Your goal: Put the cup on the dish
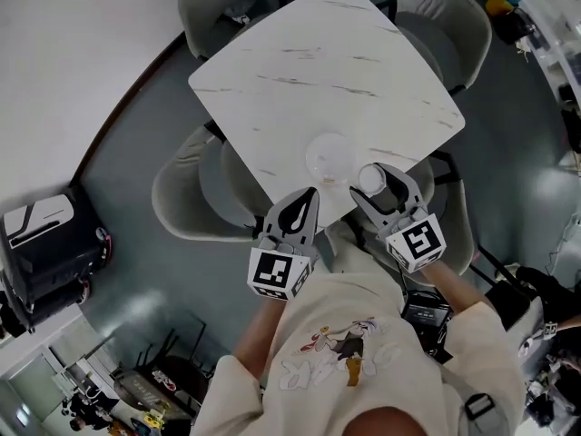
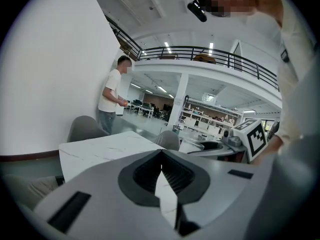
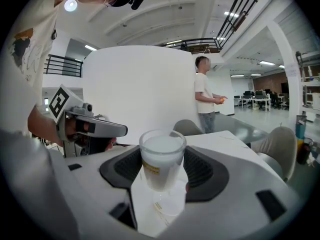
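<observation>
**A:** Clear glass, that dish (image 1: 329,157). It shows only as a pale round on the bench (image 1: 300,71), and its rim is hard to trace.

**B:** Where does it lie?

**A:** Just ahead of the left tongs (image 1: 307,200), close on the left of the right tongs (image 1: 379,185).

**B:** And the cup (image 3: 162,159)?

**A:** Upright between the right tongs' ribbed pads, which stand wide and press its sides. It is a milky-looking tumbler with a small yellow mark. Whether its foot touches the bench I cannot tell. It is beside the dish, not on it.

**B:** And the left tongs?

**A:** Closed to a point, holding nothing.

**B:** The room?

**A:** A square white bench veined like marble, rounded grey chairs (image 1: 195,198) around it and a glossy grey floor (image 1: 127,153). Far beyond the tongs are a railed mezzanine (image 2: 200,51) and a standing person (image 2: 112,101).
</observation>
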